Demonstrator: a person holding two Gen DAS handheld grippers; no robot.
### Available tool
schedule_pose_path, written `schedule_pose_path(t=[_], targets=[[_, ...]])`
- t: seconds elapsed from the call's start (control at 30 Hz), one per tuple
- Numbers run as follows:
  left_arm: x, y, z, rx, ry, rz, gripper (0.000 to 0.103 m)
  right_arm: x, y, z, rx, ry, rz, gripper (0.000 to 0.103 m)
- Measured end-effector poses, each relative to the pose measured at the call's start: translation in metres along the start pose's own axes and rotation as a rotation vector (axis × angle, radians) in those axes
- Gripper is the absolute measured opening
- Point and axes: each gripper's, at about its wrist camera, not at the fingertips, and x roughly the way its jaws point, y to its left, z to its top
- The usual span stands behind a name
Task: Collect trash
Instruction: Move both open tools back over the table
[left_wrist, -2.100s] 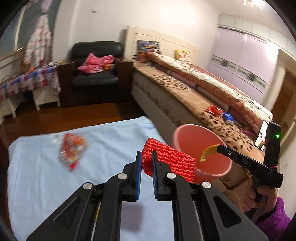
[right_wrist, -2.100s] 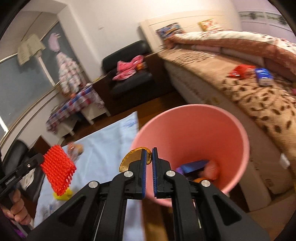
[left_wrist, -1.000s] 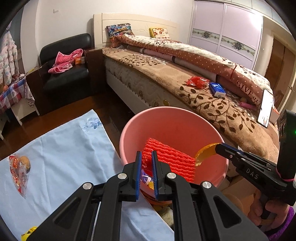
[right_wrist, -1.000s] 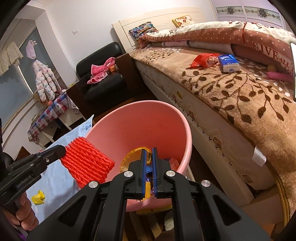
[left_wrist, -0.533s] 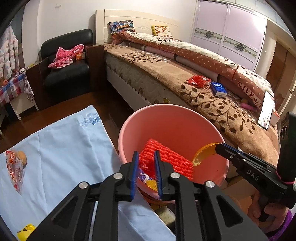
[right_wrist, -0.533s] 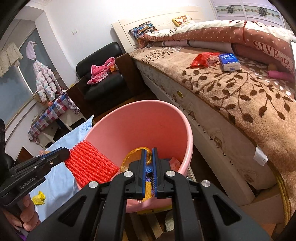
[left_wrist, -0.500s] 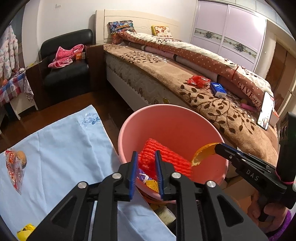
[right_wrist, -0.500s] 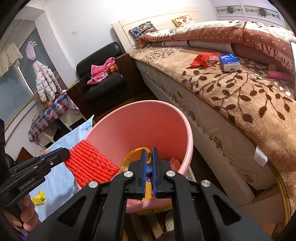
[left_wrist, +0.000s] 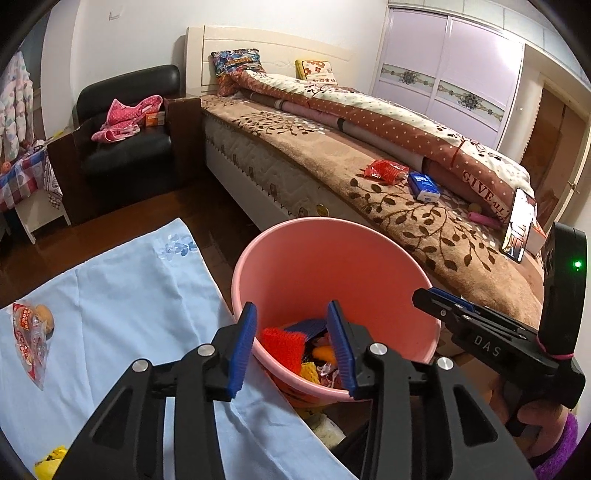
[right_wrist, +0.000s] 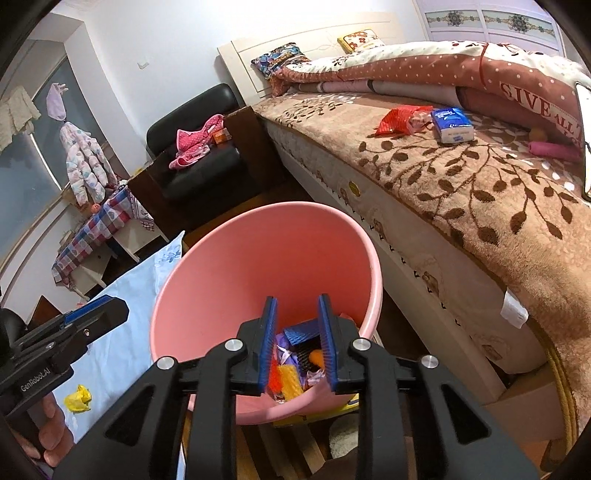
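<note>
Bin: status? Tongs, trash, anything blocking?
Left tongs open, right tongs open, both over the bin. Red mesh in bin. Snack bag, yellow scrap left on cloth. Nothing blocking.

The right gripper (left_wrist: 424, 297) carries the white letters "DAS" on its black body in the left wrist view. The left gripper (right_wrist: 107, 308) reads "GenRobot.AI" along its side in the right wrist view. The quilt (right_wrist: 524, 74) on the bed shows "GIVE ALL" in white capitals; print on the blue packet (right_wrist: 452, 123) is too small to read.
</note>
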Motion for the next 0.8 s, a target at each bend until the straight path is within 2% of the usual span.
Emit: schedule_pose_path(t=[0.33,0.53,0.8], targets=[[-0.019,0.017,-0.008,-0.039,-0.017,0.017,0.042,-0.013,0.023,0.000,-0.045,-0.019,0.025,0.023],[-0.035,0.031,-0.019,-0.071,-0.019,0.037,0.044,-0.021,0.046,-0.004,-0.078,-0.013,0.072,0.023],[-0.062,0.065,-0.048,-0.096,-0.015,0.084,0.048,-0.023,0.080,-0.015,-0.128,0.021,0.137,0.023]])
